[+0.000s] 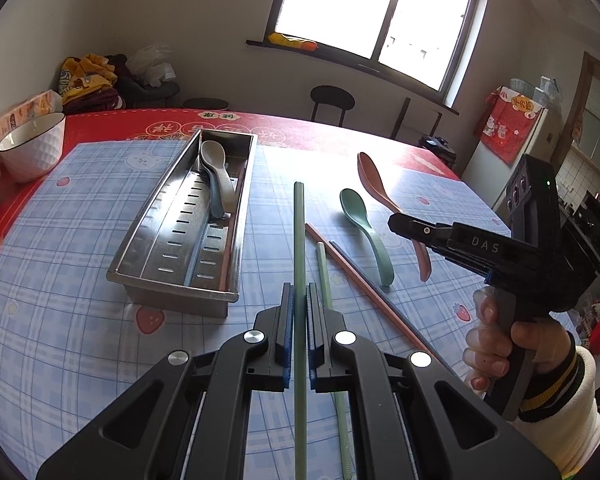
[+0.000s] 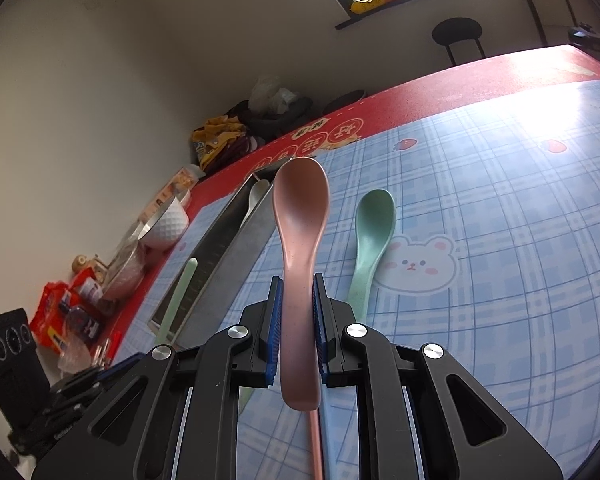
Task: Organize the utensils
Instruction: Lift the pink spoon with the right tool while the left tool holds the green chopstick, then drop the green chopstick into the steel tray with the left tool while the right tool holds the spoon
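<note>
From my left wrist view, my left gripper (image 1: 299, 296) has its jaws clenched on a green chopstick (image 1: 299, 232), which runs straight ahead between them, its far end over the checked cloth just right of the metal tray (image 1: 140, 256). The tray already holds a grey spoon (image 1: 216, 168), and a second green chopstick (image 1: 325, 276), a pink chopstick (image 1: 364, 280) and a green spoon (image 1: 364, 232) lie on the surface to the right. My hand (image 1: 496, 340) on the right gripper's handle shows at the right edge. The chopstick is thin and gripped near one end, so it could pivot or slide in the jaws as I swing it over the tray wall, or catch on the rim and skid out. Its near end is cut off below the frame, and I cannot tell if it is lifted clear of the cloth. From my right wrist view, my right gripper (image 2: 296, 320) has its jaws closed on the handle of a pink spoon (image 2: 300, 224), bowl pointing forward toward the tray. The curved handle gives a poor hold; it could twist or slip. With both hands heading for one narrow tray, they could knock together. The tray's inside is mostly hidden behind the spoon here, and the clutter at the far left is too blurred to name.
</note>
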Demonstrator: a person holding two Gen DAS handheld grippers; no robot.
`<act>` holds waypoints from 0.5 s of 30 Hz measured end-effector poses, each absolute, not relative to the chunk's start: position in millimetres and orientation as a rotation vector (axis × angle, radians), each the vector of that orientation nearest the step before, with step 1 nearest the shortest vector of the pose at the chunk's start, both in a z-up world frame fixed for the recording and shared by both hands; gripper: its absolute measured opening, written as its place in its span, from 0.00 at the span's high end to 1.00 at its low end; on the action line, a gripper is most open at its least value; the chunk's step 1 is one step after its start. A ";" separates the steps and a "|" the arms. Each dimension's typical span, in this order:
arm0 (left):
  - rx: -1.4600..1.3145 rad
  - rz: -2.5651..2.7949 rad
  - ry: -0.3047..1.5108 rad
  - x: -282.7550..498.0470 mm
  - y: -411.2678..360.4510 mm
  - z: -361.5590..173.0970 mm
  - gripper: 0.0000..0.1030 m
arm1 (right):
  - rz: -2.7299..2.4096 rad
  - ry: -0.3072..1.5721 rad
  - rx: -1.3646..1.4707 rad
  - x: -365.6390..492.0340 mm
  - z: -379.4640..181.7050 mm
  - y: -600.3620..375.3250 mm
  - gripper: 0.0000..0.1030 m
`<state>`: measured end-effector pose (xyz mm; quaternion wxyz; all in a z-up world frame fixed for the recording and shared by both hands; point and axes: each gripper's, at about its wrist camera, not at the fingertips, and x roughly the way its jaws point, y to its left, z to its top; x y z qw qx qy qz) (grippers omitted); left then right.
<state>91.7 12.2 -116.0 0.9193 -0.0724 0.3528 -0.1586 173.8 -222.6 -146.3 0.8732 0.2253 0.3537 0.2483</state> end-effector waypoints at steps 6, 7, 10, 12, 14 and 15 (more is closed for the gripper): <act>-0.197 -0.329 0.710 112.8 31.6 -86.3 0.94 | 0.511 0.742 0.487 175.5 -148.2 -227.3 0.86; -0.199 -0.328 0.706 118.8 33.9 -80.7 0.94 | 0.510 0.742 0.487 175.3 -148.6 -227.8 0.86; -0.193 -0.317 0.709 146.4 37.6 -68.2 0.94 | 0.509 0.740 0.485 174.8 -148.7 -228.2 0.86; -0.198 -0.312 0.737 170.6 37.9 -66.4 0.94 | 0.506 0.740 0.483 174.8 -148.7 -228.4 0.86; -0.190 -0.306 0.779 195.7 36.3 -70.4 0.94 | 0.501 0.741 0.483 175.3 -148.9 -228.8 0.86; -0.176 -0.304 0.806 209.0 34.0 -74.0 0.94 | 0.499 0.743 0.484 175.5 -149.0 -228.9 0.86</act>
